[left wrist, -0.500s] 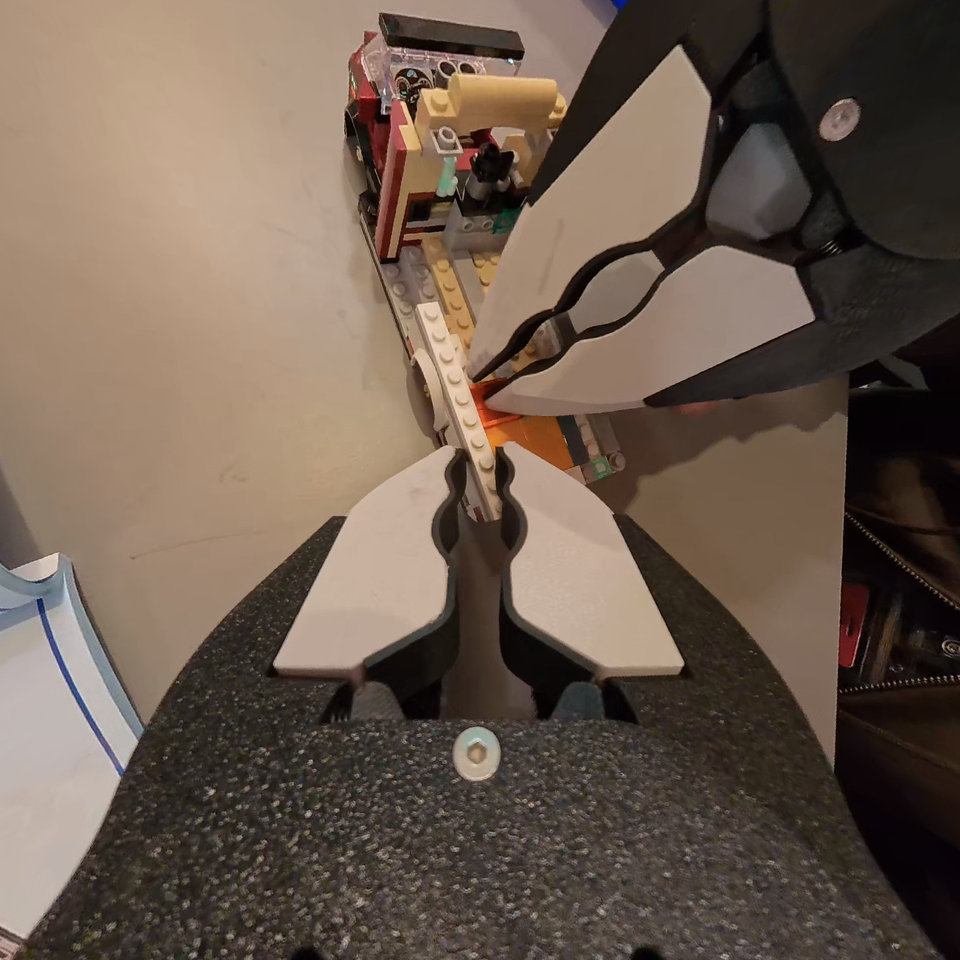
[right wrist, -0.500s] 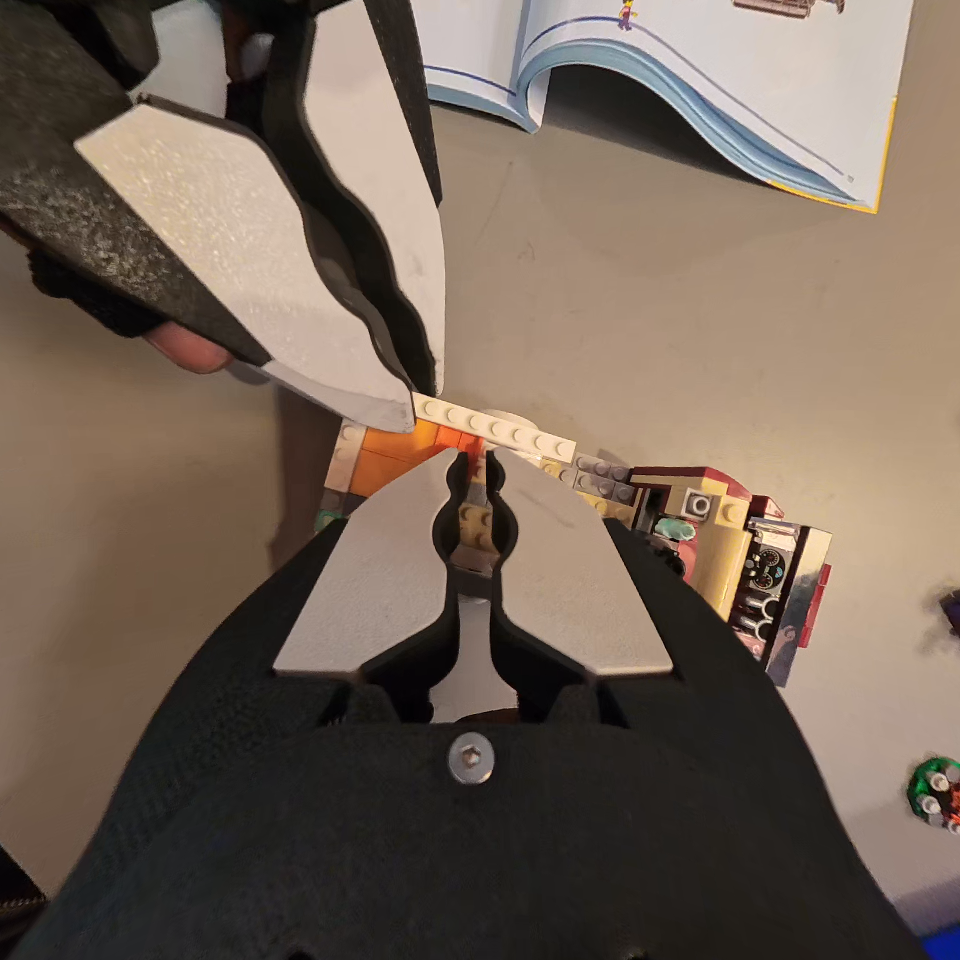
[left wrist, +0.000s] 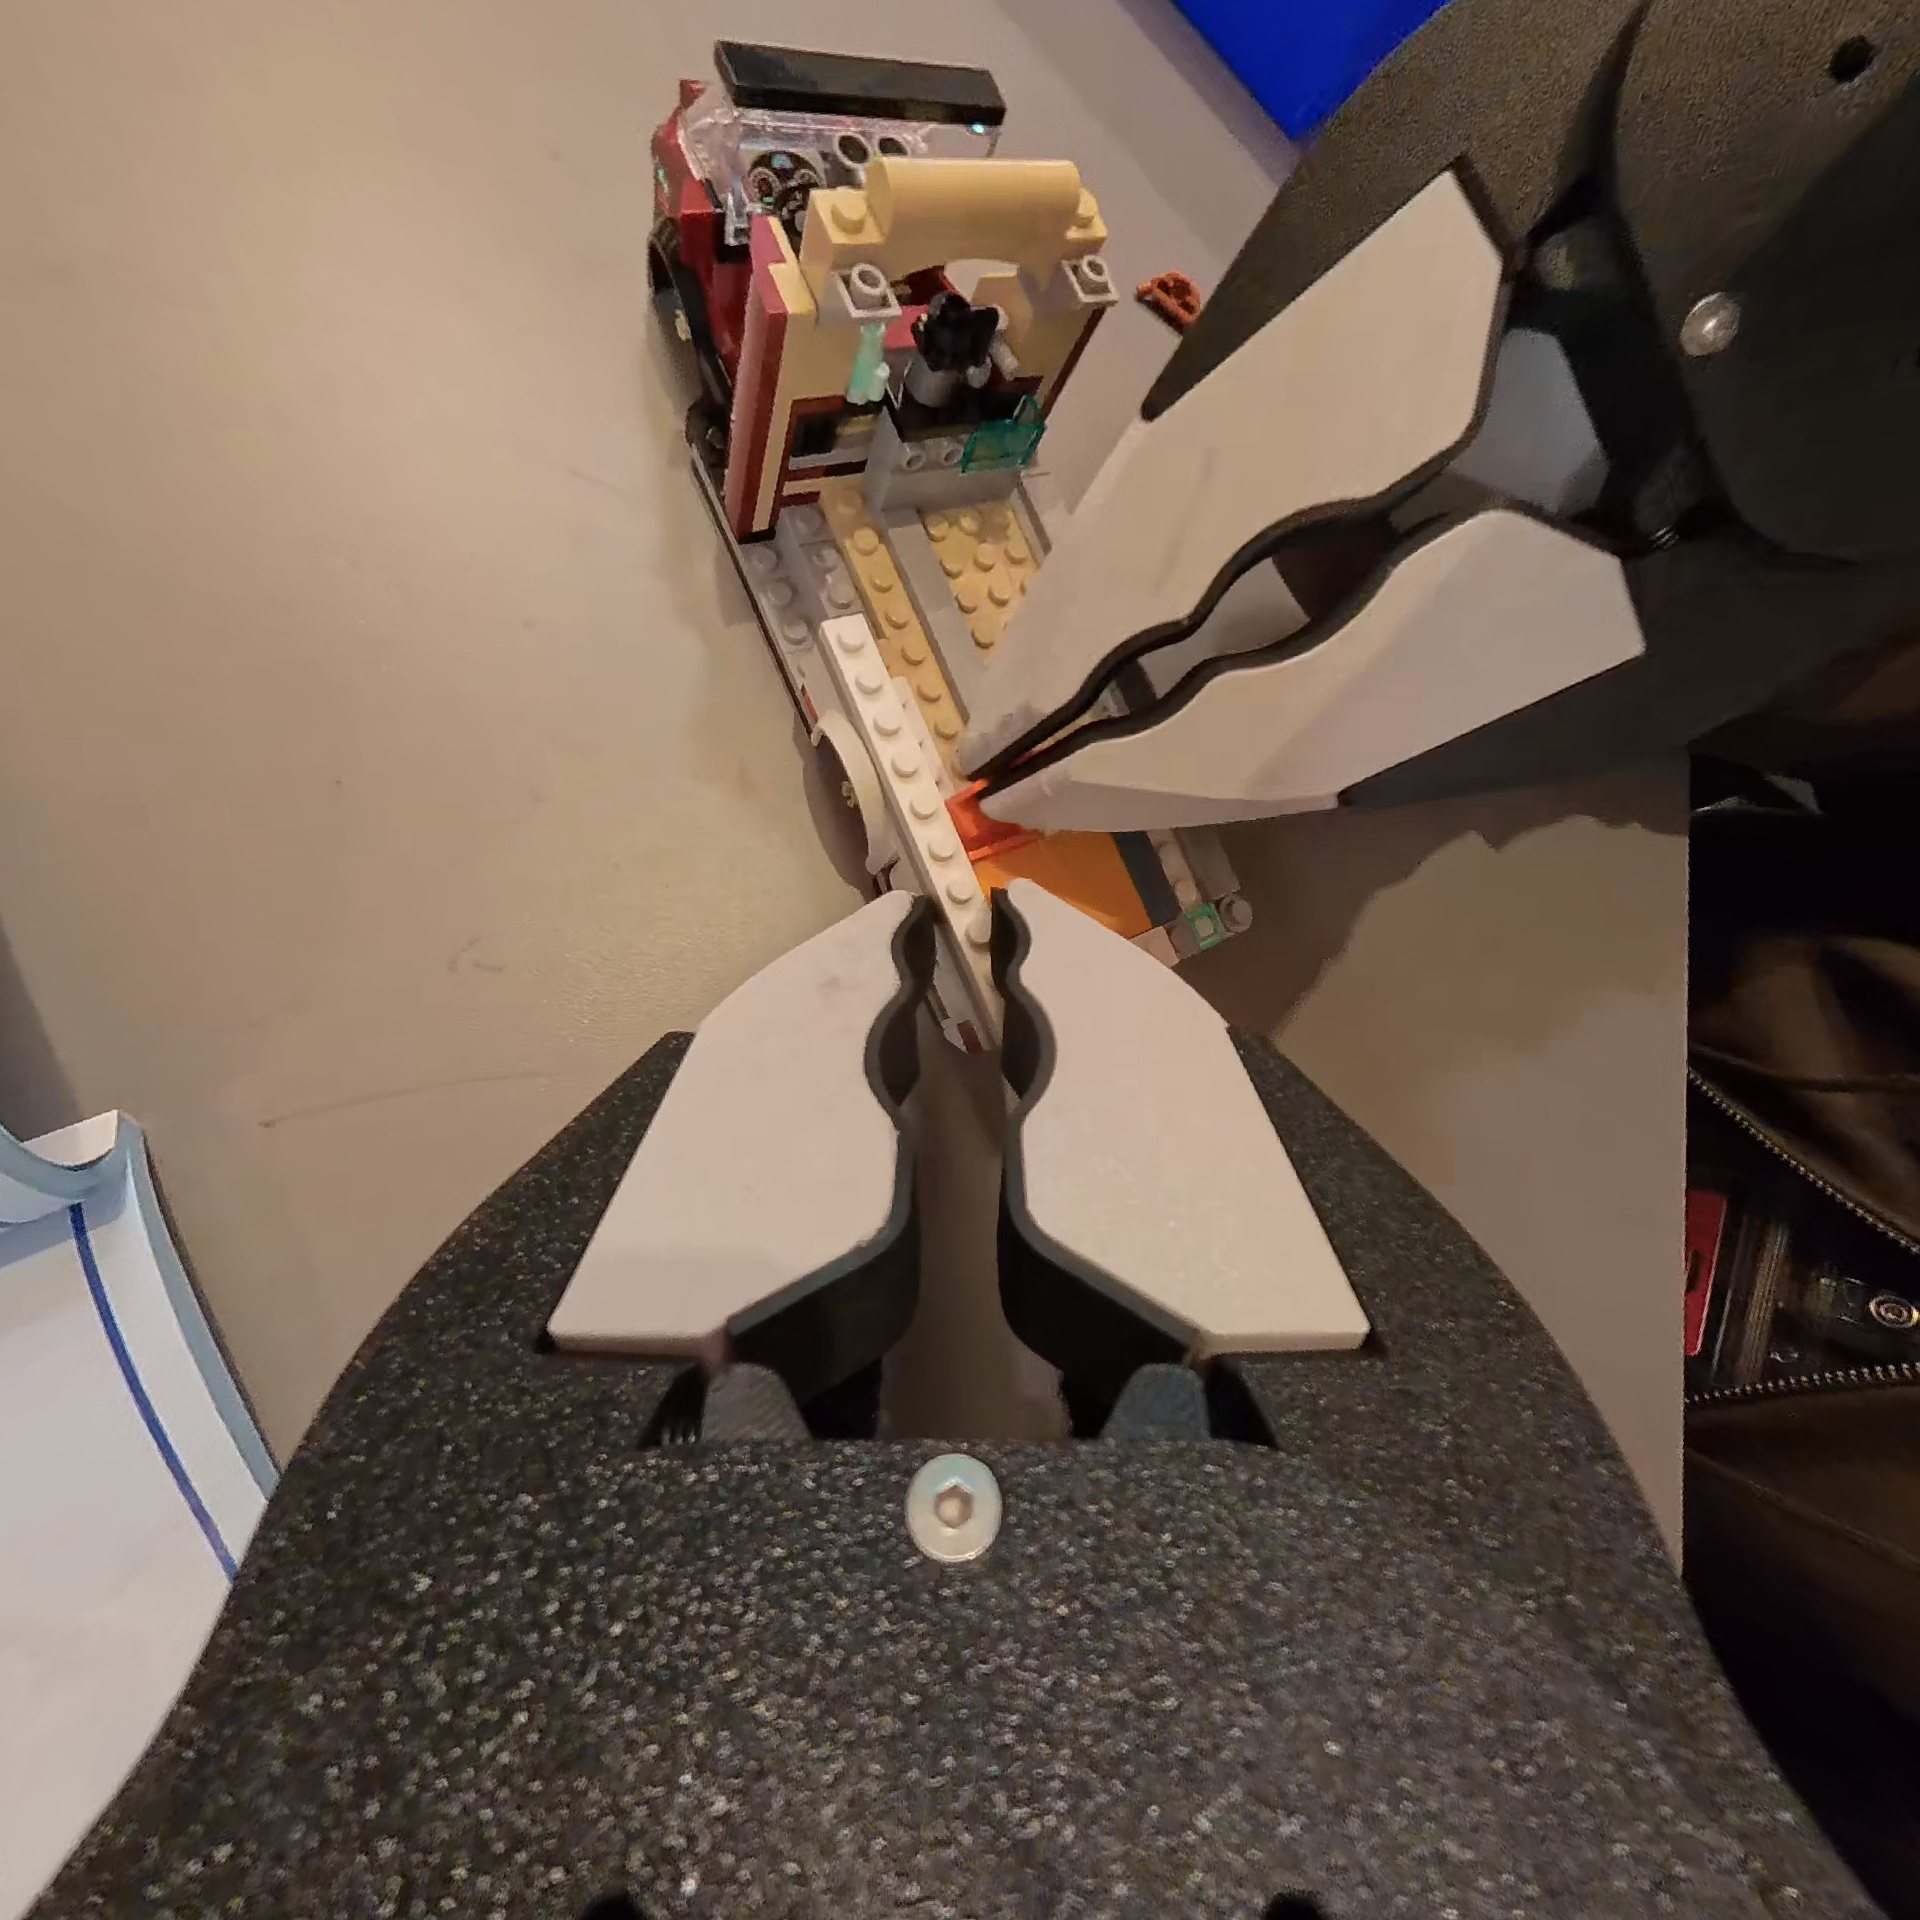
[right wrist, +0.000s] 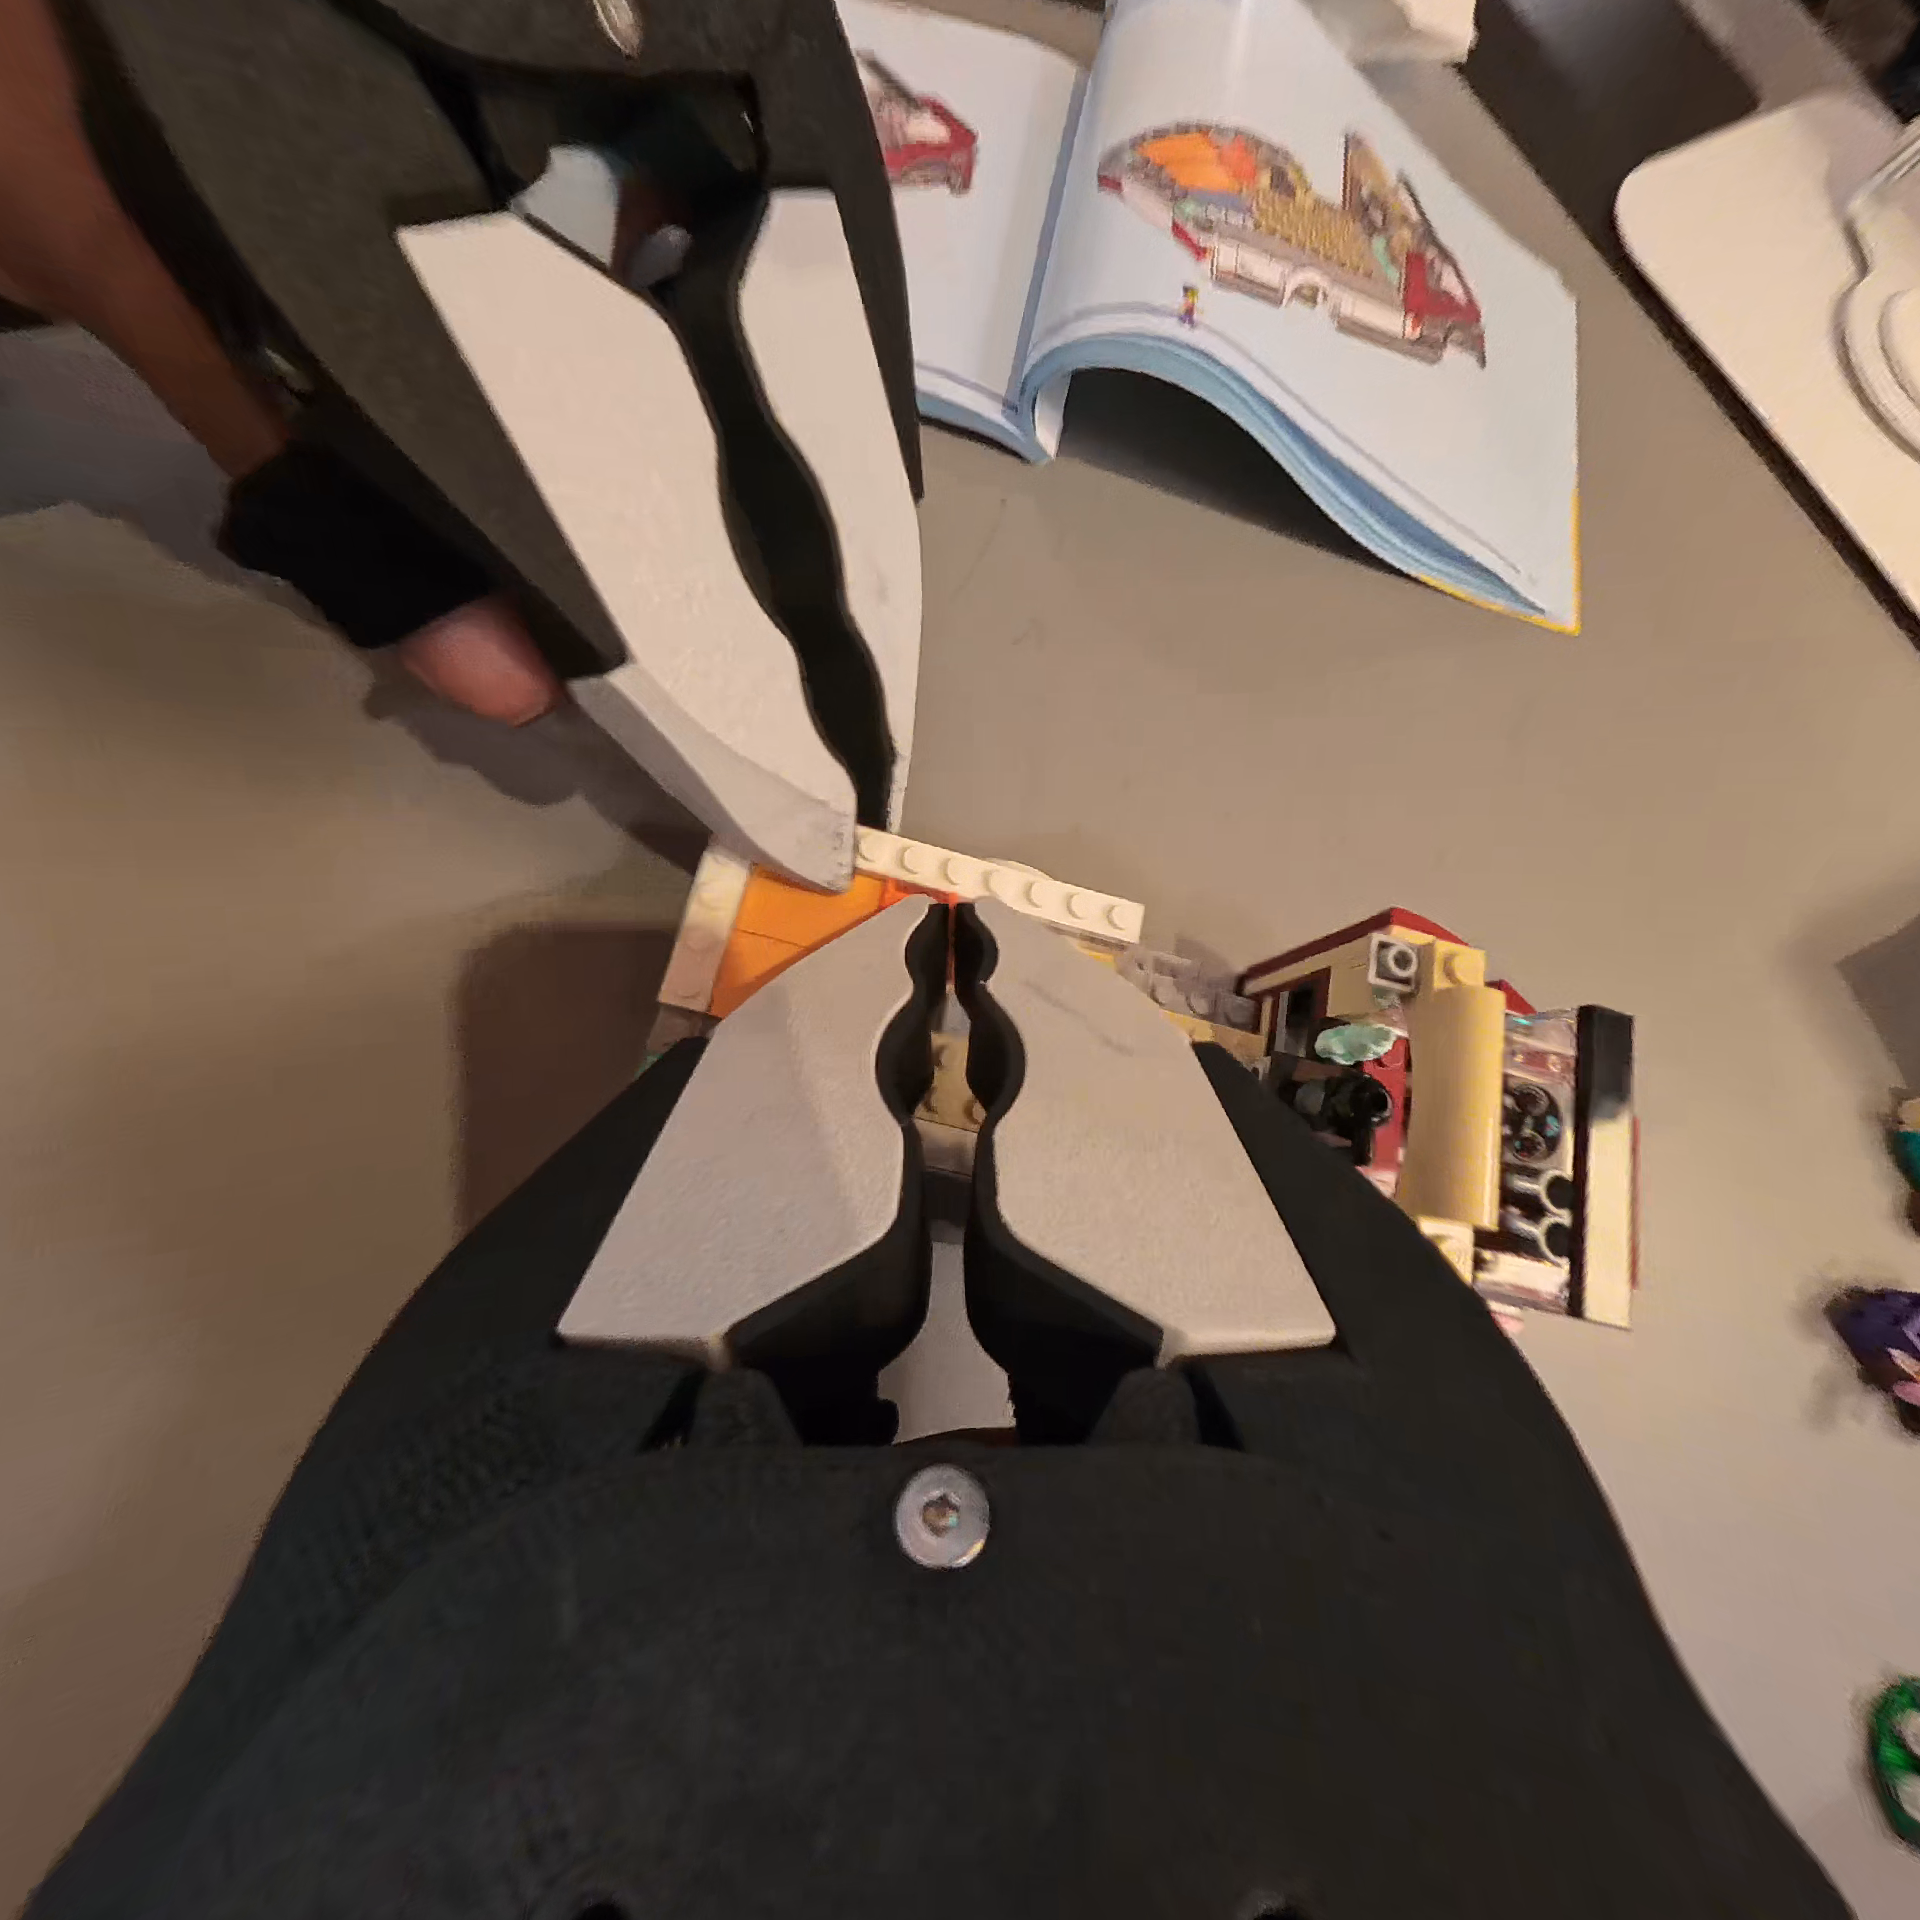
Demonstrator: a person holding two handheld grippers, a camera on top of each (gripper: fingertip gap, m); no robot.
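White studded plate (left wrist: 914,790) lies along the brick vehicle (left wrist: 894,416) on the desk (left wrist: 364,623); we find the left claw (left wrist: 958,914) clamping its near end, the right claw (right wrist: 948,912) pinching an orange piece (left wrist: 971,816) beside it.

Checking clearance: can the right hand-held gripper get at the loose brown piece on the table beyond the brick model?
Probably yes. The small brown piece lies alone on bare table beside the right hand-held gripper, nothing on it. But that gripper's tips are closed at the orange brick, so it must pull back first.
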